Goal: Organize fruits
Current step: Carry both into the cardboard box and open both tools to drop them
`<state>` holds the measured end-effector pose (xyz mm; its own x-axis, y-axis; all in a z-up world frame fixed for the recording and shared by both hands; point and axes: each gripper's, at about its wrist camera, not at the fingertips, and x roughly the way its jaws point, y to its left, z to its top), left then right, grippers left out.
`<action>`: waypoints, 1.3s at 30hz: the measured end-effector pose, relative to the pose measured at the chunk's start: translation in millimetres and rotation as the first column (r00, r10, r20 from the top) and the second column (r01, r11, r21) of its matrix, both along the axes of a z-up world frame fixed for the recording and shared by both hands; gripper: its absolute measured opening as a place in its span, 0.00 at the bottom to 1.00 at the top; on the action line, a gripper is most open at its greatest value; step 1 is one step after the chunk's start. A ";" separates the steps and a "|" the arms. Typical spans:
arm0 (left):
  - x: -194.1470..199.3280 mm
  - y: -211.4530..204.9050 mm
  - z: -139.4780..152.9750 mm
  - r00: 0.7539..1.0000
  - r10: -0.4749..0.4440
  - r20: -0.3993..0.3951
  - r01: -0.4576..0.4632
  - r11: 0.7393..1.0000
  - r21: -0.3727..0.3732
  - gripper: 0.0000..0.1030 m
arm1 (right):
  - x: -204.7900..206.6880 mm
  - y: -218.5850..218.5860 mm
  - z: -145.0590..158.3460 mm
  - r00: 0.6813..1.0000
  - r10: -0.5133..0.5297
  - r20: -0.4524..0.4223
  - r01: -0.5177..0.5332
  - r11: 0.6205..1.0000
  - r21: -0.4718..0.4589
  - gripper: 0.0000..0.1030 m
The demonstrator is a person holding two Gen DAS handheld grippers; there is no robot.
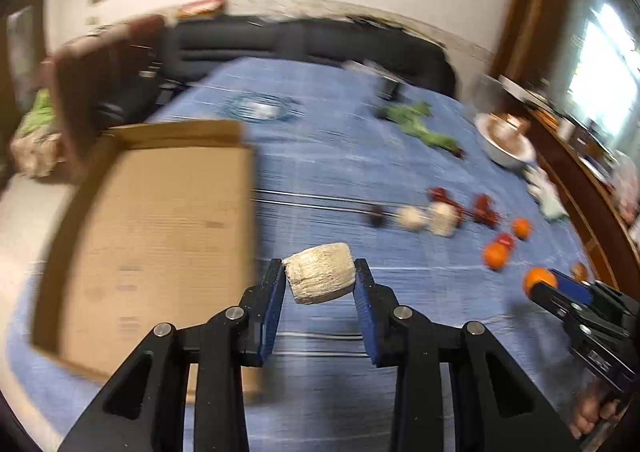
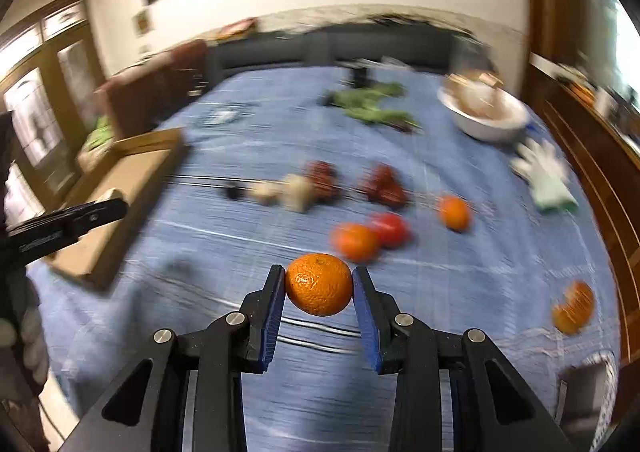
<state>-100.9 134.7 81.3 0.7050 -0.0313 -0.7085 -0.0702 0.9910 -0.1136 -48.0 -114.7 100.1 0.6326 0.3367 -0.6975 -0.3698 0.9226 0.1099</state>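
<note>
My left gripper [image 1: 320, 278] is shut on a pale, rough, cream-coloured chunk of fruit [image 1: 320, 272] and holds it above the blue tablecloth, just right of an open cardboard box [image 1: 160, 236]. My right gripper [image 2: 319, 286] is shut on an orange [image 2: 319, 284] held above the cloth. The right gripper also shows at the right edge of the left wrist view with the orange [image 1: 538, 279]. More fruit lies on the cloth: an orange [image 2: 354, 242], a red fruit [image 2: 390, 229], another orange [image 2: 454, 213], dark red fruits [image 2: 384, 184] and pale chunks [image 2: 296, 190].
A white bowl [image 2: 486, 124] stands at the far right, a white glove [image 2: 546, 172] beside it, and green leaves [image 2: 372, 104] behind. A glass dish [image 1: 260, 108] sits beyond the box. Peeled orange pieces [image 2: 574, 308] lie near the right table edge. A dark sofa runs behind the table.
</note>
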 end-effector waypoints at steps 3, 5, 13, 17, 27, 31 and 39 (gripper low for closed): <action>-10.2 45.0 2.0 0.993 0.115 0.000 -0.115 0.993 0.039 0.32 | -1.1 53.8 10.0 0.991 0.132 -0.004 -0.131 0.991 0.034 0.37; -15.9 74.7 -3.5 0.981 0.192 -0.014 -0.191 0.980 0.061 0.32 | -0.1 86.5 12.7 0.979 0.203 -0.015 -0.201 0.978 0.060 0.37; -28.6 146.6 -33.8 0.938 0.334 -0.097 -0.331 0.943 0.041 0.32 | 0.7 209.3 -0.4 0.923 0.383 -0.041 -0.382 0.923 0.042 0.37; -32.9 159.9 -38.3 0.934 0.342 -0.107 -0.344 0.939 -0.003 0.33 | 2.5 240.5 -20.3 0.913 0.403 -0.067 -0.405 0.914 -0.009 0.38; -46.7 170.7 -13.5 0.932 0.362 -0.028 -0.363 0.926 -0.106 0.60 | 1.5 254.6 -34.1 0.903 0.420 -0.095 -0.424 0.905 -0.026 0.38; -60.8 169.5 3.5 0.926 0.376 0.033 -0.368 0.918 -0.148 0.72 | -8.3 236.3 -13.8 0.917 0.393 -0.061 -0.392 0.919 0.025 0.38; -68.3 130.2 22.1 0.944 0.295 0.147 -0.273 0.950 -0.149 0.81 | -0.7 161.8 13.0 0.965 0.261 -0.021 -0.255 0.955 0.149 0.38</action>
